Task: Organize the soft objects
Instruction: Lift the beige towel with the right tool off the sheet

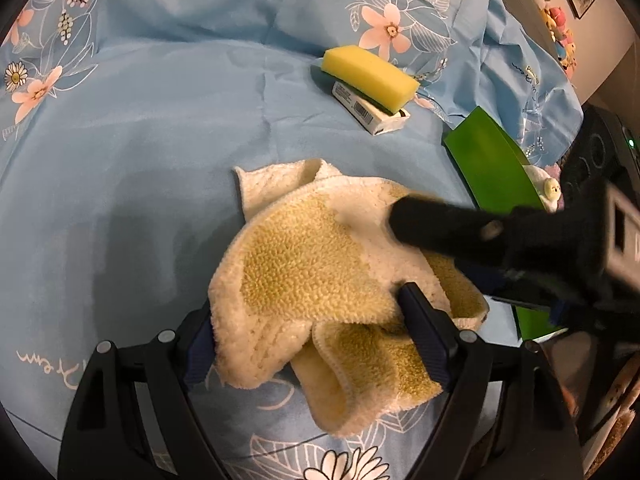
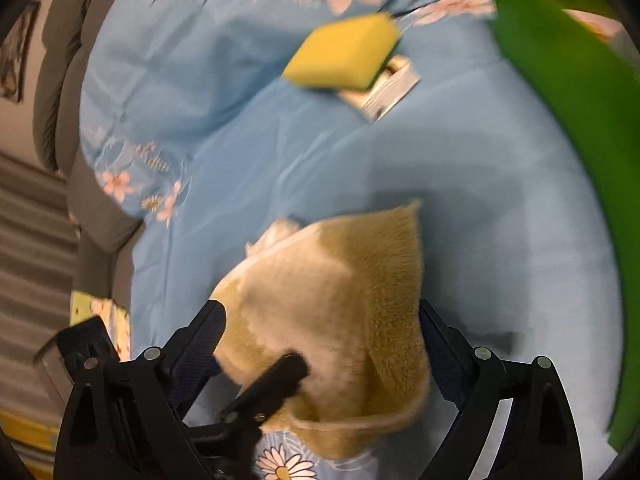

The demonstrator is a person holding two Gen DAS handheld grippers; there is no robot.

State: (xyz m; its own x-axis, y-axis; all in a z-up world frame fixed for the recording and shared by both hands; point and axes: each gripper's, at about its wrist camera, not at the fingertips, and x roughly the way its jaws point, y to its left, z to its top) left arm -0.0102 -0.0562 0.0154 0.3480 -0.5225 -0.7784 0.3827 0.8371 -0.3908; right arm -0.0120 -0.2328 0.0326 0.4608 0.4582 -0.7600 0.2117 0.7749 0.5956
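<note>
Two claws meet over one crumpled cloth (image 1: 320, 280) on the blue bedspread (image 1: 140, 140). From the left wrist, the left claw (image 1: 308, 316) stands wide with the cloth between its fingers; whether they press it I cannot tell. The right claw (image 1: 404, 220) reaches in from the right. Far off, a sponge (image 1: 370, 78) lies on a small box (image 1: 372, 114), a green bin (image 1: 492, 164) at right.

From the right wrist, blurred, the right claw (image 2: 324, 336) is spread wide around the cloth (image 2: 340, 300), gripping nothing surely.

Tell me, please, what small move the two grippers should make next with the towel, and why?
Probably close the left gripper on the towel. Its jaws stand open astride the crumpled cloth, which lies loose on the blue bedspread, and the right gripper is open over it too. The green bin waits beside.
</note>
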